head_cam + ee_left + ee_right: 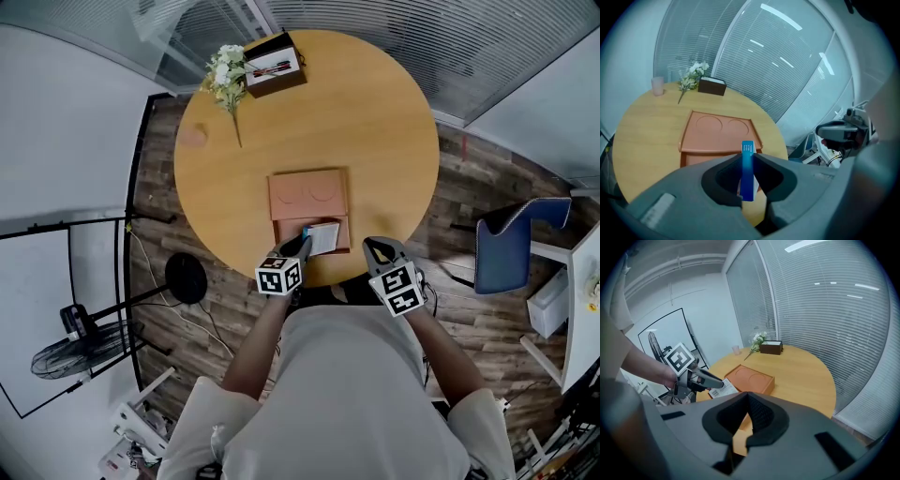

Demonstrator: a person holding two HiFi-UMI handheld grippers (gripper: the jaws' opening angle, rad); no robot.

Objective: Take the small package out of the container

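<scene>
- One round wooden table (375, 141) carries everything. Its far edge holds a dark box (275, 64) and a sprig of flowers (225, 70), well apart from the work.
- One terracotta container (307, 195) lies near the person's edge. Its open part faces them, probably for an easy reach.
- Two grippers hang over that near edge. The left gripper (298, 248) is clamped on the package. The right gripper (747, 397) has its tips together with nothing between them, and it waits off to the side, away from the container.
- One small package (747, 161), blue-edged and white-faced, stands edge-on between the left pads. A thin box pinched across its flat faces should not twist. It sits just above the container's open part, so it looks nearly out.
</scene>
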